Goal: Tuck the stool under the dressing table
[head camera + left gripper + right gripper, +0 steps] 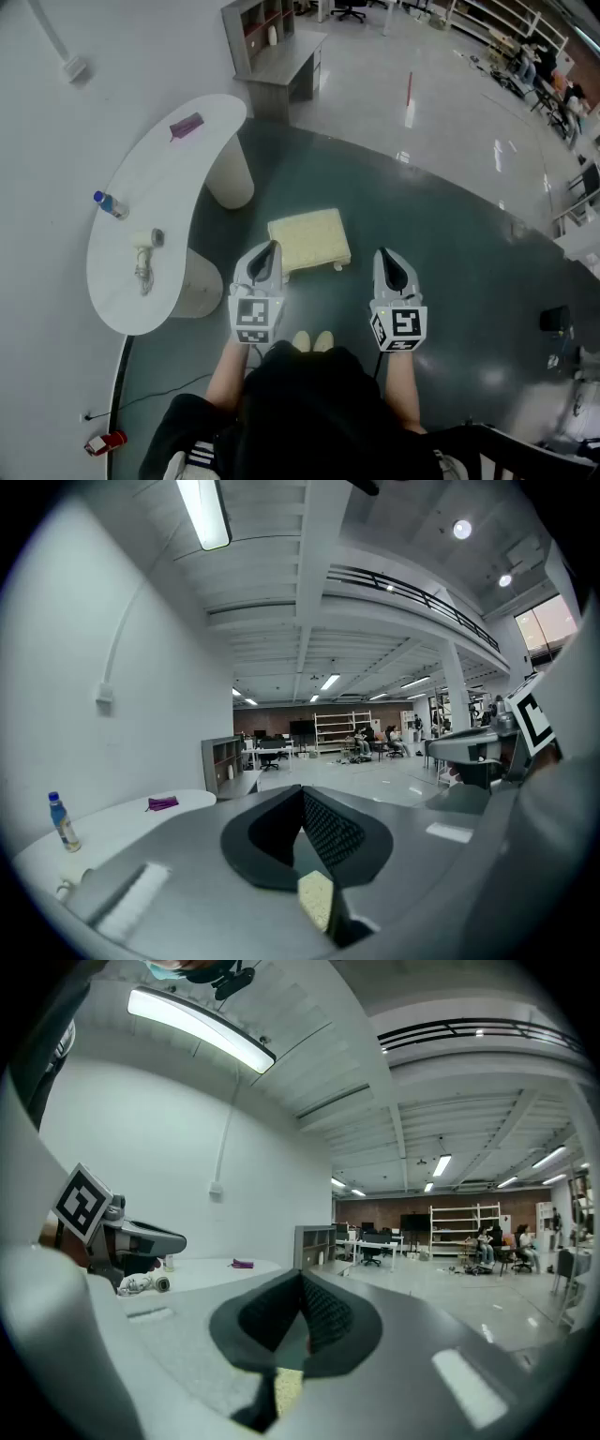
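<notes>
The stool, low with a square cream cushion, stands on the dark floor just right of the white curved dressing table, out from under its top. My left gripper is shut and empty, its tip over the stool's near left corner; whether it touches cannot be told. My right gripper, also shut and empty, hangs to the right of the stool, apart from it. In the left gripper view, a strip of cream cushion shows below the closed left gripper. The right gripper likewise shows a bit of cushion beneath.
On the table lie a water bottle, a white hair dryer and a purple item. A grey shelf desk stands beyond. The wall runs along the left. A red object and a cable lie by the wall.
</notes>
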Demonstrator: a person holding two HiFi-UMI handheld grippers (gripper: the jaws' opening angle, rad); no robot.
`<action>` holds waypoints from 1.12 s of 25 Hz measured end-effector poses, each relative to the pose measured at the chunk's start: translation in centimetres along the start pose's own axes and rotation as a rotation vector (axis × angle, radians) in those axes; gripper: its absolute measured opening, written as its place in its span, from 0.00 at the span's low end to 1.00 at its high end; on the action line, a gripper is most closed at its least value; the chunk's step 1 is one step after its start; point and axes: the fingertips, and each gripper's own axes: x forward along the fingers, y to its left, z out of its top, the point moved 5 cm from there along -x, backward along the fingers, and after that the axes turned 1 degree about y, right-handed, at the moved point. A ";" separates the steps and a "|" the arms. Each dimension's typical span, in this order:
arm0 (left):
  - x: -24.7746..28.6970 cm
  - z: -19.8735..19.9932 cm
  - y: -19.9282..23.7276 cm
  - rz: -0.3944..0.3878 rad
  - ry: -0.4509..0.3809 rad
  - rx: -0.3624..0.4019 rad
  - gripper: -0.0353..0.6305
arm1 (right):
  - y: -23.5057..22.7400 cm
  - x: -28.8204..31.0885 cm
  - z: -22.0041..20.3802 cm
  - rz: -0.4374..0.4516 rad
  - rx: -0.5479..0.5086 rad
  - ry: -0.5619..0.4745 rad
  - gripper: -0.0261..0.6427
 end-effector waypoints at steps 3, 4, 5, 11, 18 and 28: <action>0.0 -0.2 0.2 0.000 0.002 -0.001 0.06 | 0.4 0.2 -0.2 0.005 -0.002 0.002 0.04; -0.1 -0.3 0.4 0.000 0.002 -0.002 0.06 | 0.6 0.3 -0.1 0.007 -0.003 0.001 0.04; -0.3 -0.4 0.5 0.001 0.002 -0.002 0.06 | 0.8 0.3 0.0 0.009 -0.003 0.000 0.04; -0.8 -0.3 1.5 0.003 -0.007 -0.008 0.06 | 1.4 0.8 0.5 0.004 0.020 -0.007 0.04; -1.0 -0.8 2.9 0.001 -0.019 -0.021 0.06 | 2.8 2.1 0.5 0.021 0.016 0.009 0.04; -0.7 -1.3 4.4 -0.015 -0.023 -0.040 0.06 | 4.3 4.1 1.7 0.034 0.030 -0.004 0.04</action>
